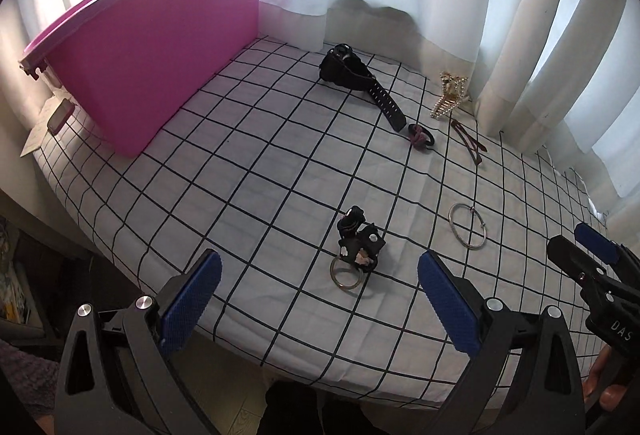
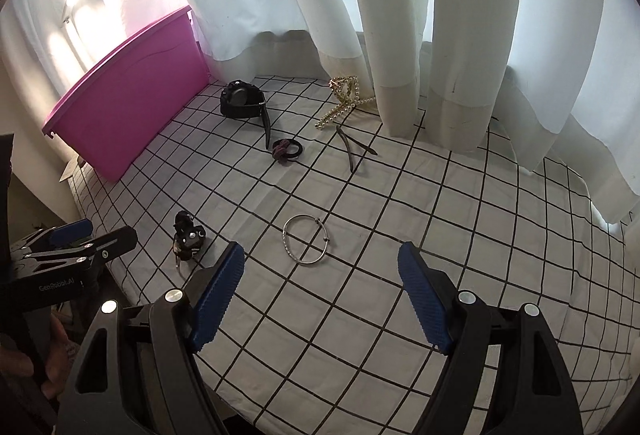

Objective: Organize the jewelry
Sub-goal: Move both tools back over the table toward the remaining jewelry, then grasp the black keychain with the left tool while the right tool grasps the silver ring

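Two grippers hang low over the near edge of the checked cloth, both tilted downward. The left gripper (image 1: 319, 289) has its jaws spread wide with nothing between them, and the right gripper (image 2: 321, 289) shows the same: jaws well apart, holding nothing.

Nearest, at lower centre of the left wrist view, lies a black charm cluster (image 1: 360, 243) with a metal ring at its near end, just ahead of the left jaws. Lower centre in the right wrist view, a thin silver bangle (image 2: 305, 241) lies flat on the cloth (image 2: 400, 219), just ahead of the right jaws. My guess is that each gripper is lining up on its own piece. The bangle is thin and flat, so I would come down with one pad inside the hoop and one outside, and close gently on the wire. The cluster is lumpy; take it by the body, not the loose ring.

Further up, a dark hair tie (image 2: 286, 149) sits beside the strap end of a black watch (image 2: 242, 101). A slim brown clip (image 2: 352, 147) lies near a pearl-studded claw clip (image 2: 344, 101) by the curtain (image 2: 400, 35). The pink bin (image 1: 160, 75) stands at upper left, probably where the pieces go.
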{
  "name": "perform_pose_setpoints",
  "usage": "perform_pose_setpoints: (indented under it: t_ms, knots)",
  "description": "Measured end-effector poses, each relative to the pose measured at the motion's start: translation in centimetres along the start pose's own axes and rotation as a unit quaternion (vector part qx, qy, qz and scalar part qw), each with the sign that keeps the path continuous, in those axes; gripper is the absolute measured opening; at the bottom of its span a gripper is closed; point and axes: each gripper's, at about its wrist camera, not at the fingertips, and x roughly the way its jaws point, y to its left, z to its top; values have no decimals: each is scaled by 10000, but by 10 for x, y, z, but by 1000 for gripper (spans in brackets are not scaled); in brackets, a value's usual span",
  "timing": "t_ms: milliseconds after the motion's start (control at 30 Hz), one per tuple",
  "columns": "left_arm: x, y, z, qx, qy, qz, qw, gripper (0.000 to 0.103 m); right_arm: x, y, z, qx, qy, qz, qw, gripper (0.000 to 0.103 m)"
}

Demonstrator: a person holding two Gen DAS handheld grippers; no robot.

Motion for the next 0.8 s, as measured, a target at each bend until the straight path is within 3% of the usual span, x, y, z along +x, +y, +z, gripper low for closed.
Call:
perform_pose_setpoints:
  t_ms: [200,500,800]
  knots:
    - [20,-7,-15,81,-131,190,9997,97,29,2,-14,-248,53,201,9995,76]
    - [49,-9,-16,310,-367,348,9982,97,65,7,-19,-580,-129,81,9982,76]
    - [71,-14,-13,300,-327,342,9984,97,93,3,-14,-725,-3,-33,9974,76]
